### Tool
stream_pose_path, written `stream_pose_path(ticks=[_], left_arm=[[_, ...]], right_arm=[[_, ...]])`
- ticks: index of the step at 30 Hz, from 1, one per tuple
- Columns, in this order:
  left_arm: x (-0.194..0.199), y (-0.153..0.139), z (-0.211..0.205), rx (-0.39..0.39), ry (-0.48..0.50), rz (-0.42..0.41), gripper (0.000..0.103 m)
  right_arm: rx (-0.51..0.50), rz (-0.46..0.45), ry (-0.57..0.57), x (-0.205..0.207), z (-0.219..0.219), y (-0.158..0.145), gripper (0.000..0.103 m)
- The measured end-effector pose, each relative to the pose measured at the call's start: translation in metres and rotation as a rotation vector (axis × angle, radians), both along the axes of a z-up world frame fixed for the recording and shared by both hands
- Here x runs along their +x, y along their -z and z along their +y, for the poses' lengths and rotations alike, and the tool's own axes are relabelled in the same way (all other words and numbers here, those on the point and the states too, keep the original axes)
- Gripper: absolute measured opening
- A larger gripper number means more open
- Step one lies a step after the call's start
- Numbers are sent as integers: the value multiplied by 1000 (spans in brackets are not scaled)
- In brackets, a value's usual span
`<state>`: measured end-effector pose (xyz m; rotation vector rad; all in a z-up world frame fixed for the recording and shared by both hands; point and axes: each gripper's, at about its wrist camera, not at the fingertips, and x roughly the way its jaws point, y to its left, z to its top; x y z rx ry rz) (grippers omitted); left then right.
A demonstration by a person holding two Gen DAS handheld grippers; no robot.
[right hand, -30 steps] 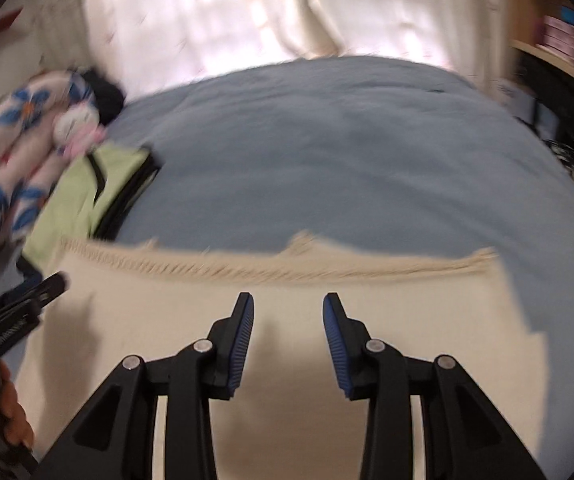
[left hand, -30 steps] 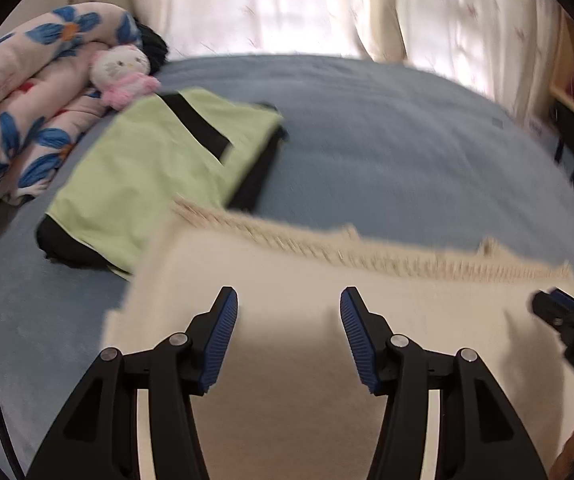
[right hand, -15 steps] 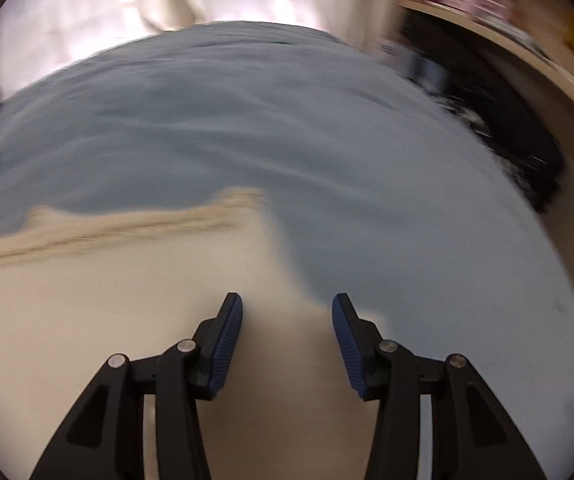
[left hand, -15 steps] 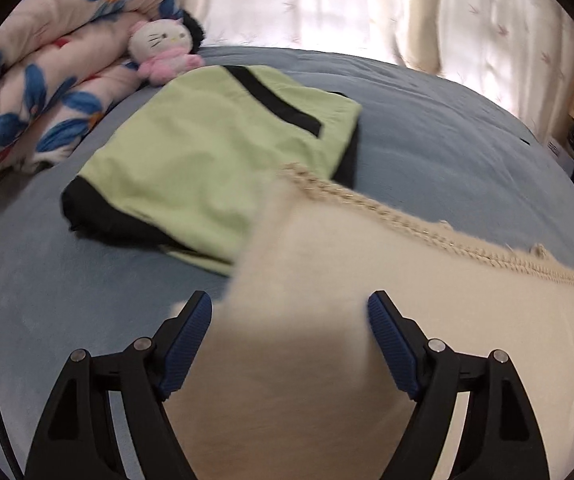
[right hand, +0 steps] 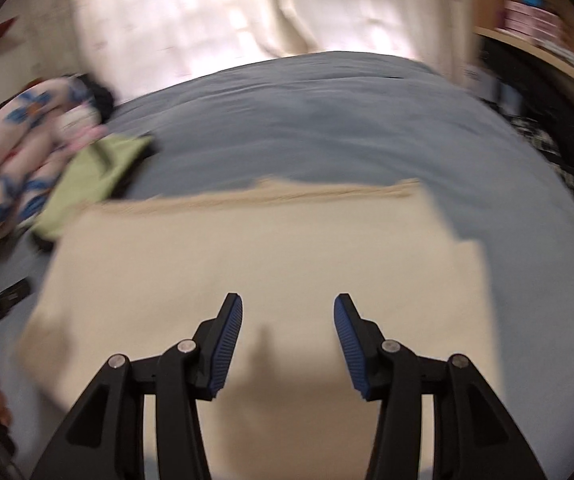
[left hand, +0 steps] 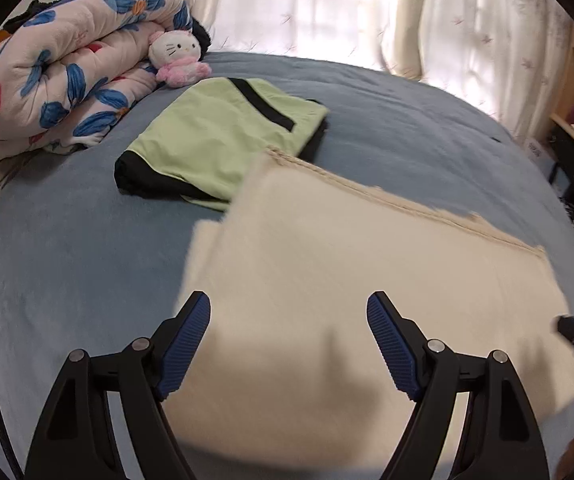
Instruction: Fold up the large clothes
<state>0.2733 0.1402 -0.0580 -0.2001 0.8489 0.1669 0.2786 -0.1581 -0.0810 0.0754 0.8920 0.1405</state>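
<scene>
While the cream garment (left hand: 367, 280) is lying flat on the blue bedspread (left hand: 67, 248) as a tidy rectangle, its fringed edge (left hand: 387, 196) is facing away and a lower layer is peeking out at each side, so at least one fold is looking done. Whether it is needing a further fold is hard to judge. Its far left corner is overlapping or just touching the green and black garment (left hand: 223, 136), which is sitting already folded. The left gripper (left hand: 289, 340) is hovering over the cream cloth with its jaws spread wide and holding nothing. The right gripper (right hand: 288, 340) is likewise hanging above the cloth, moderately parted and empty, though that view is blurring. A floral quilt (left hand: 55, 80) and a plush cat toy (left hand: 175, 58) are resting at the far left, apart from the work.
</scene>
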Motion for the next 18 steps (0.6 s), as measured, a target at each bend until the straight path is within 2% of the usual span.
stream_pose_path(ticks=[5,8,11,14,16,18], left_arm=[[-27,10,-20,-42,0,-11,79],[-25,23,-27,-1,-3,13,79],[-19,42,-18,34,-41,81,79],[-20,61,6,42,-115,155,79],[-26,69,24,-14,-112,154,79],[-32,69,30,-38,-99,134,79]], right_arm=[[-35,34,-90,-21,50,25,48],[1,90,-75,-25,53,43,48],[26,91,-45,-26,37,51,48],[-49,74,40,-30,5,53,48],[-96,65,95,-30,-18,56,48],[-129,59,171,-35,-50,59,48]])
